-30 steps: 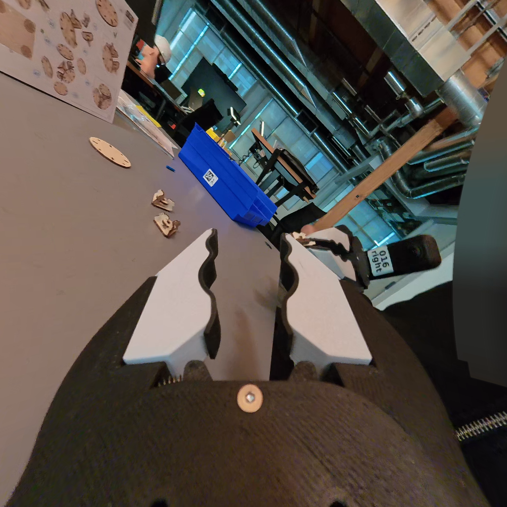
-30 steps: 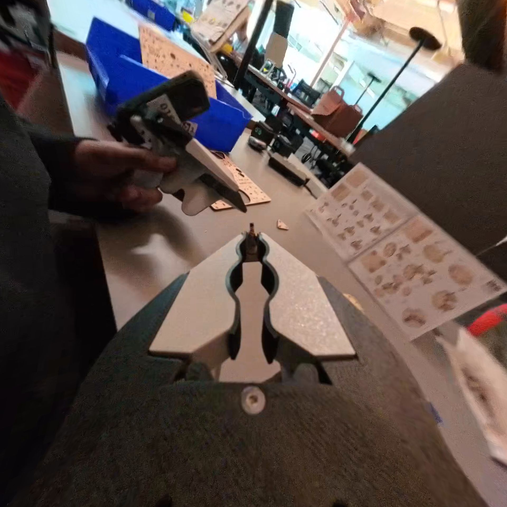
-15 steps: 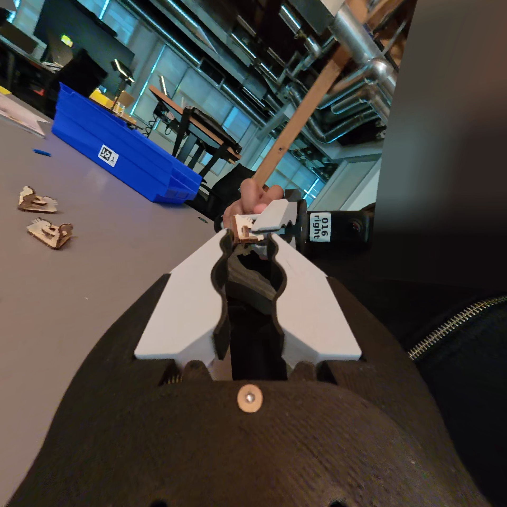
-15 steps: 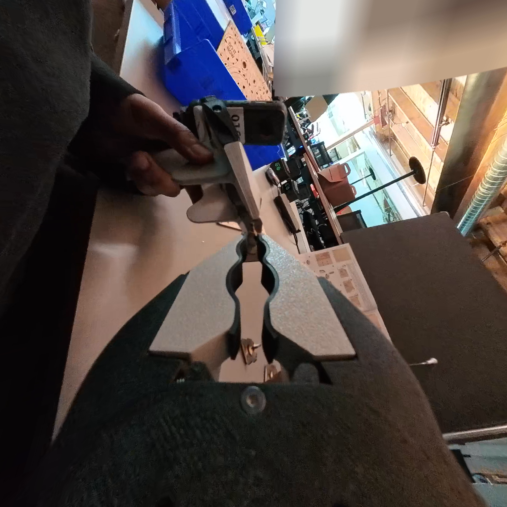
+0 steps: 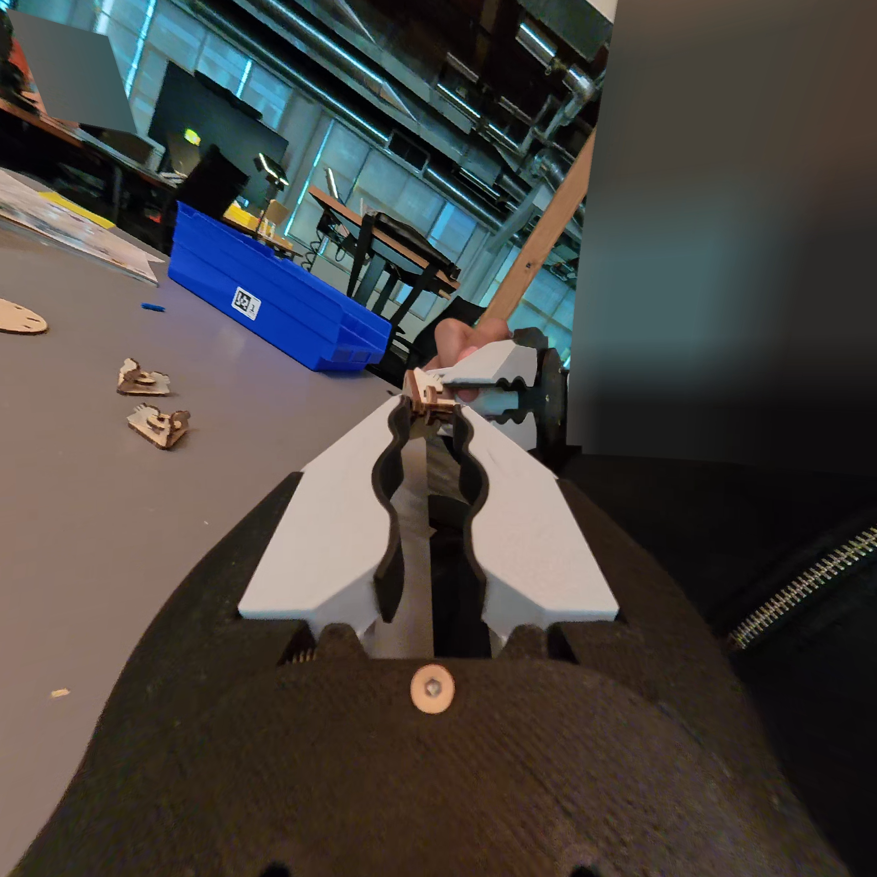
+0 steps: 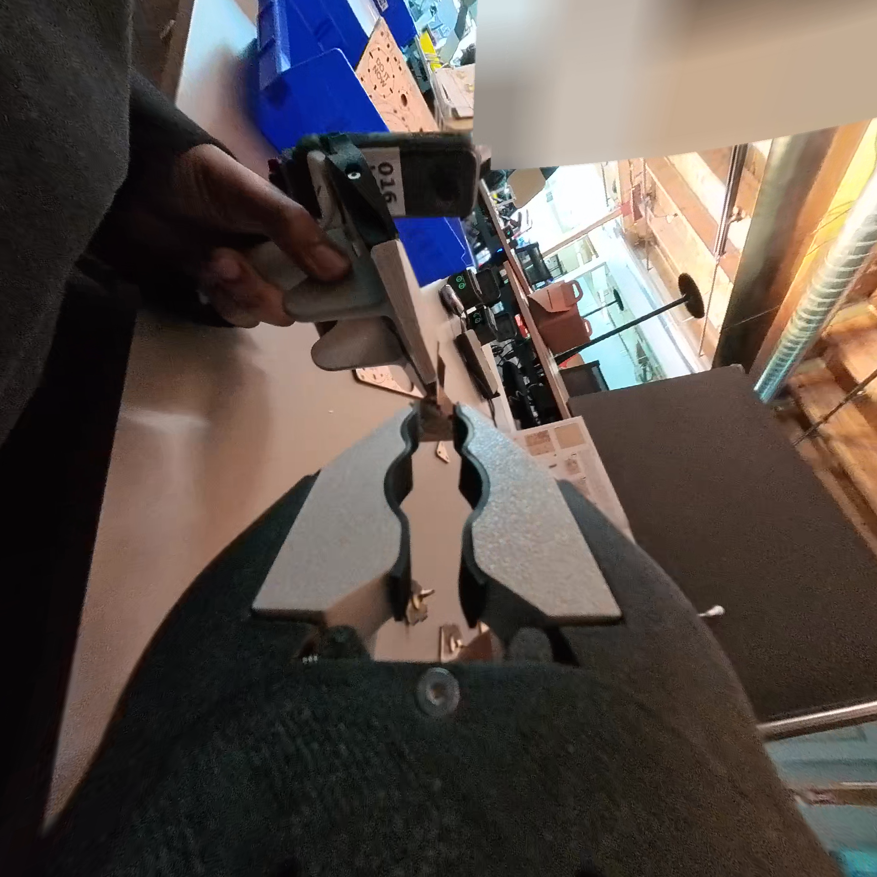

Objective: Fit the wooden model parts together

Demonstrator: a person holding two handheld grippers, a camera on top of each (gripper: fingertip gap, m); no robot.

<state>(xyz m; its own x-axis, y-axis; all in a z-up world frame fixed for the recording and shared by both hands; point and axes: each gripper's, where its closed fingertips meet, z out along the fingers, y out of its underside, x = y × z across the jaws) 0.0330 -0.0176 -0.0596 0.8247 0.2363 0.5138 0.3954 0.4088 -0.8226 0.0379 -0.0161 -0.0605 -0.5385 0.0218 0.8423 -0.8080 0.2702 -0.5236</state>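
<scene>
Both grippers meet above the counter edge on one small wooden assembly; the left gripper has narrow jaws pressing it; the right gripper jaws, narrow too, pinch the same piece.

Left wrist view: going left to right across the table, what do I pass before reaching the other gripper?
Wooden disc → two small wooden assemblies → blue bin → wooden piece at the left gripper → right gripper.

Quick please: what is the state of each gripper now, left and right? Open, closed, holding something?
Left gripper: closed on the small wooden piece.
Right gripper: its tips are at the same wooden piece; whether they press it or have let go cannot be told.
</scene>
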